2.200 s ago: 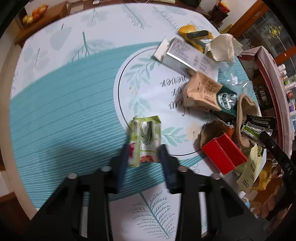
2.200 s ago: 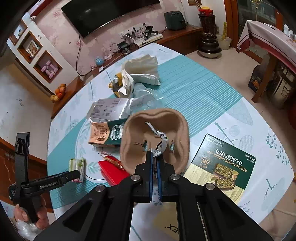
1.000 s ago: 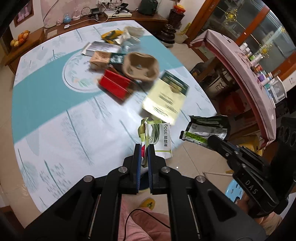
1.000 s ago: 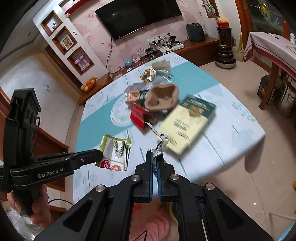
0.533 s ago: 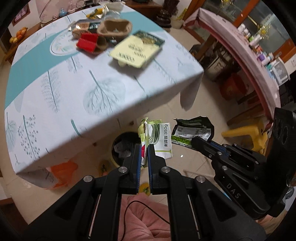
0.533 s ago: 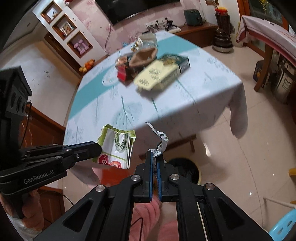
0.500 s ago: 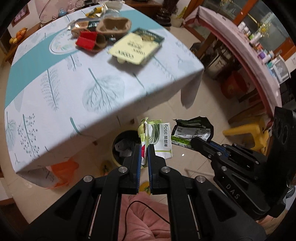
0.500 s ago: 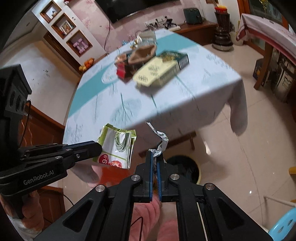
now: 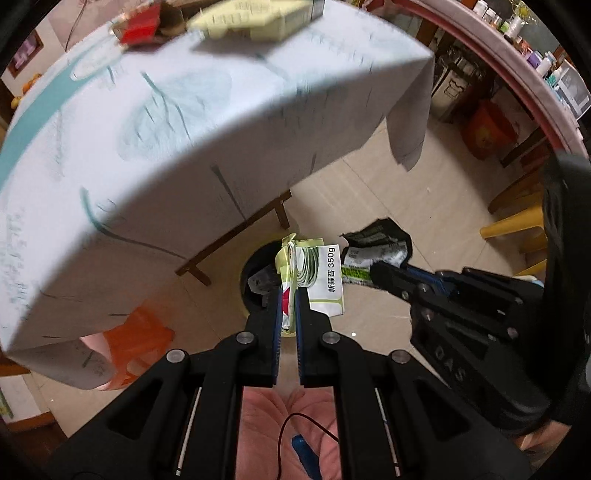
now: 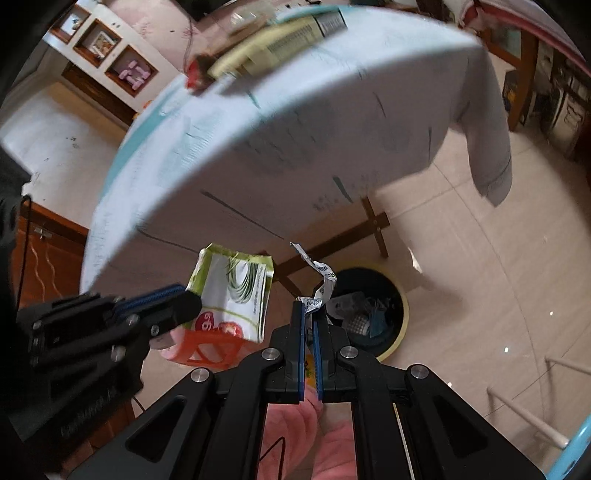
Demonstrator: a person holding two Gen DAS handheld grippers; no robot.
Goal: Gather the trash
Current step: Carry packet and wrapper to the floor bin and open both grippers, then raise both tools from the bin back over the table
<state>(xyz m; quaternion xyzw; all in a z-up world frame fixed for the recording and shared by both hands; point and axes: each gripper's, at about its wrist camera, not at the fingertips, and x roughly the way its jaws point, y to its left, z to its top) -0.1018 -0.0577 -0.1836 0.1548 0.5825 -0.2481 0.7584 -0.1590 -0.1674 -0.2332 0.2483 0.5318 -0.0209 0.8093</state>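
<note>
My left gripper (image 9: 288,291) is shut on a green and white food packet (image 9: 314,271) and holds it above a round bin (image 9: 258,280) on the floor; the packet also shows in the right wrist view (image 10: 236,295). My right gripper (image 10: 309,306) is shut on a dark green and black wrapper (image 9: 376,251), seen edge-on as a crumpled strip (image 10: 321,277), just in front of the yellow-rimmed bin (image 10: 373,306). The bin holds some trash. The two grippers are side by side, below the table edge.
The round table with its white leaf-print cloth (image 9: 147,129) hangs above the bin, with more trash on top: a red box (image 9: 142,26) and a pale yellow box (image 9: 251,18). An orange stool (image 9: 136,339) stands at the left, a yellow stool (image 9: 524,229) at the right.
Both grippers have dropped lower and closer to the bin, each still holding its piece of trash. The table top now looms above instead of lying below.
</note>
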